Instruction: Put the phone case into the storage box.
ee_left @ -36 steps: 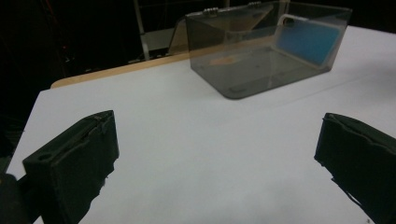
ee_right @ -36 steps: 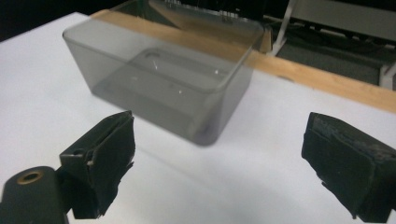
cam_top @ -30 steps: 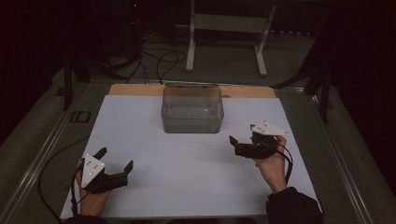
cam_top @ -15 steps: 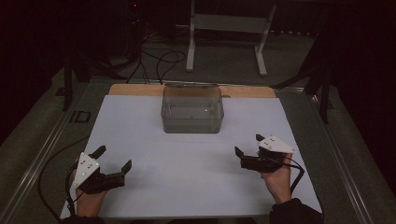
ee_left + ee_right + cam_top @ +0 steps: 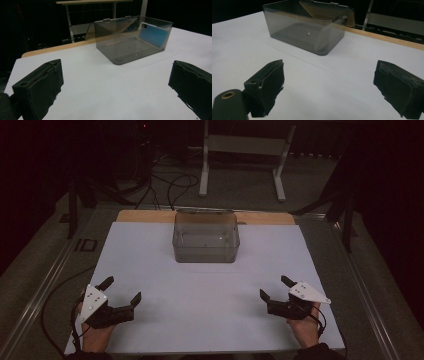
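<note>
Floor cables (image 5: 172, 185) and a metal stand (image 5: 240, 157) are seen beyond the white table (image 5: 200, 295), nothing blocking the clear box (image 5: 206, 237) at its far middle. Both the left gripper (image 5: 122, 290) and right gripper (image 5: 274, 287) are held spread, empty, well apart from it. Since a second ago, the right gripper has been drawn back toward the near edge.

**Where the three cameras look**

The high view looks forward and down from above the near edge of the white table (image 5: 200, 320). Each gripper view sits low and close over the table, looking between its own jaws toward the far side. All three share the clear box (image 5: 205, 237) (image 5: 132, 37) (image 5: 307, 27)
</note>
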A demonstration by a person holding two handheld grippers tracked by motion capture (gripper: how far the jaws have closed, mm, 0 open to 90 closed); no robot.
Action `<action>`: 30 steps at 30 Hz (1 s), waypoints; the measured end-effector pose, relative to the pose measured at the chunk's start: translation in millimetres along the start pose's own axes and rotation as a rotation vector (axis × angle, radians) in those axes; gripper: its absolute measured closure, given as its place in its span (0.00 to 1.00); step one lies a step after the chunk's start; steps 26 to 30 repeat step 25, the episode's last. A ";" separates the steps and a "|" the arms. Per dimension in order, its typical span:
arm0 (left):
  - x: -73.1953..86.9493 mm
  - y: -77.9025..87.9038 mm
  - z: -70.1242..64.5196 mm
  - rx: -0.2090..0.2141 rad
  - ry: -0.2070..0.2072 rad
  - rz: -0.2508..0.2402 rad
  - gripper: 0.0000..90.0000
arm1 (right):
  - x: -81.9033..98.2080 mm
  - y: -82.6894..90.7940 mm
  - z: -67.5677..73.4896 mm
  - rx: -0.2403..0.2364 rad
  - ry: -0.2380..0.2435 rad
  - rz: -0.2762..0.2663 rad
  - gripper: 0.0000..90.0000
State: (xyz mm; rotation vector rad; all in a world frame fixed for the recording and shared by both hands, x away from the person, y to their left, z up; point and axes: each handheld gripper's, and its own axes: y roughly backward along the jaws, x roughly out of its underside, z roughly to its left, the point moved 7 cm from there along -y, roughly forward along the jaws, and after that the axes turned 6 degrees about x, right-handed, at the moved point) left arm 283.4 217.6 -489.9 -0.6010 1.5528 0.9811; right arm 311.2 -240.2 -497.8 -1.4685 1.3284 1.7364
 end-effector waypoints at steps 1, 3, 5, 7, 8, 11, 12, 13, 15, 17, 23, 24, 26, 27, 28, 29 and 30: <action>1.4 0.8 0.8 -0.001 0.000 -0.003 0.01 | 1.9 4.3 -2.2 -0.009 -0.014 -0.036 0.11; 2.3 1.4 1.3 -0.001 0.003 -0.005 0.01 | 5.1 6.2 -3.6 -0.018 -0.020 -0.042 0.11; 3.9 1.4 1.5 -0.001 -0.001 -0.003 0.01 | 8.0 7.4 -4.5 -0.013 -0.021 -0.042 0.11; 5.9 0.6 1.6 0.001 0.002 0.000 0.01 | 9.5 7.4 -4.5 -0.020 -0.024 -0.050 0.11; 6.9 -0.2 1.4 0.003 0.004 -0.001 0.01 | 10.8 6.7 -5.0 -0.015 -0.021 -0.048 0.11; 10.4 -2.3 0.0 0.007 -0.002 0.009 0.01 | 15.3 5.4 -5.9 -0.017 -0.018 -0.040 0.11; 11.5 -2.9 0.0 0.008 -0.006 0.012 0.01 | 16.2 5.5 -6.0 -0.016 -0.019 -0.040 0.11; 12.5 -3.8 -0.4 0.010 -0.002 0.012 0.01 | 16.8 5.6 -6.1 -0.016 -0.021 -0.039 0.11; 14.4 -4.7 0.3 0.007 -0.001 0.018 0.01 | 17.4 5.8 -6.3 -0.017 -0.020 -0.042 0.11; 15.1 -4.7 0.5 0.008 0.000 0.018 0.01 | 18.0 6.2 -6.7 -0.018 -0.022 -0.043 0.11; 17.0 -5.6 1.5 0.002 -0.003 0.026 0.01 | 18.0 6.5 -7.8 -0.020 -0.029 -0.050 0.11; 17.2 -5.9 1.4 0.003 -0.004 0.026 0.01 | 17.8 6.5 -7.8 -0.020 -0.031 -0.053 0.11; 17.2 -6.1 1.3 0.002 -0.005 0.026 0.01 | 17.5 6.5 -7.5 -0.022 -0.033 -0.056 0.11; 17.2 -6.1 1.3 0.002 -0.005 0.026 0.01 | 17.5 6.5 -7.5 -0.022 -0.033 -0.056 0.11; 17.2 -6.1 1.3 0.002 -0.005 0.026 0.01 | 17.5 6.5 -7.5 -0.022 -0.033 -0.056 0.11; 17.2 -6.1 1.3 0.002 -0.005 0.026 0.01 | 17.5 6.5 -7.5 -0.022 -0.033 -0.056 0.11; 17.2 -6.1 1.3 0.002 -0.005 0.026 0.01 | 17.5 6.5 -7.5 -0.022 -0.033 -0.056 0.11</action>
